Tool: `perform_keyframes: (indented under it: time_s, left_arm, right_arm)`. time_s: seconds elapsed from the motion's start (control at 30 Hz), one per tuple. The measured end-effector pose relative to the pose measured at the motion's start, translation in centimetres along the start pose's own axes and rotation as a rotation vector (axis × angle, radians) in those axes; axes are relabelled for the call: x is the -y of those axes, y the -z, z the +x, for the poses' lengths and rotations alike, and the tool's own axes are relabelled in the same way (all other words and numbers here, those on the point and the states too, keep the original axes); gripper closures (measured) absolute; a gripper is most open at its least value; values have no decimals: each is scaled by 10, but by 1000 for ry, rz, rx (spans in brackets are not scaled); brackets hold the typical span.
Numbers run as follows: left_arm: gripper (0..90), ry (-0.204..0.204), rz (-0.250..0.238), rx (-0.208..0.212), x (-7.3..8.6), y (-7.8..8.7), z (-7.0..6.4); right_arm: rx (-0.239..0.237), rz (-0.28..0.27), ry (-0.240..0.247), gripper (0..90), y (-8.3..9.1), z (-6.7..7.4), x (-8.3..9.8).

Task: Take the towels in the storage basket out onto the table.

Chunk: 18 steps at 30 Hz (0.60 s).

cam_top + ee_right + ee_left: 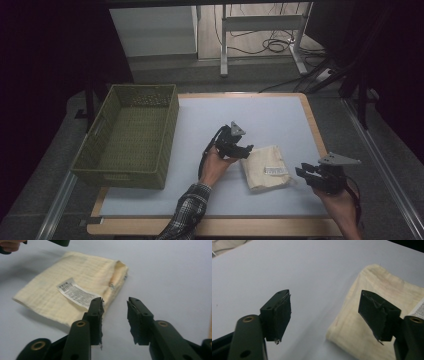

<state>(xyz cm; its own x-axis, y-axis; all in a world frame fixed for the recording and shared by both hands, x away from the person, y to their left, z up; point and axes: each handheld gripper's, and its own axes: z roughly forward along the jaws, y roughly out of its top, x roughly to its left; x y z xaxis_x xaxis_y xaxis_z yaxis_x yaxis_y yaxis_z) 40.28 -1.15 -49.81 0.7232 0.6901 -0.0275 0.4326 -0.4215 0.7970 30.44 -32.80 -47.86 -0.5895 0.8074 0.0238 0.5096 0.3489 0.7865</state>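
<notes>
A folded cream cloth (266,167) with a white label lies flat on the pale table mat. My left gripper (246,151) hovers at the cloth's left edge, jaws apart and empty; in the left gripper view (324,315) the cloth (372,315) lies under the right jaw. My right gripper (301,172) sits just off the cloth's right edge. In the right gripper view (115,315) its jaws stand apart with bare mat between them, and the cloth (72,287) with its label (77,293) lies ahead to the left.
A green woven basket (102,172), empty inside, stands on the left part of the table. The wooden table rim (315,125) frames the mat. Desk legs and cables lie on the floor beyond the far edge.
</notes>
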Motion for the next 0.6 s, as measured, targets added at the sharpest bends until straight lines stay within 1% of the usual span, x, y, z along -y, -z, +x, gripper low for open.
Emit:
perform_keyframes:
  time_s: [0.03, 0.1, 0.23, 0.3, 0.4, 0.43, 0.47, 0.53, 0.57, 0.6]
  left_arm:
    - [305, 7, 11, 8, 4, 0, 2]
    - [316, 11, 26, 17, 9, -3, 2]
    - [317, 14, 56, 0, 18, -11, 2]
    - [317, 19, 60, -2, 23, -14, 3]
    - [313, 17, 74, -12, 28, -18, 4]
    - [305, 17, 74, -12, 28, -18, 4]
    - [295, 20, 77, -12, 29, -19, 4]
    - [288, 19, 79, -10, 31, -22, 4]
    - [288, 32, 84, 1, 31, -24, 5]
    - [290, 32, 84, 1, 31, -24, 5]
  right_arm:
    - [-15, 8, 10, 601, -5, 5, -3]
    - [-38, 24, 23, 573, -12, 12, -6]
    - [-44, 45, 30, 534, -25, 21, -6]
    - [-38, 64, 29, 505, -30, 22, -3]
    - [-3, 98, 37, 478, -35, 21, 4]
    - [-3, 98, 37, 478, -35, 21, 4]
    - [8, 116, 25, 448, -38, 19, 9]
    - [4, 135, 11, 413, -40, 17, 14]
    - [-4, 146, 7, 397, -42, 17, 16]
    - [-4, 146, 7, 397, -42, 17, 16]
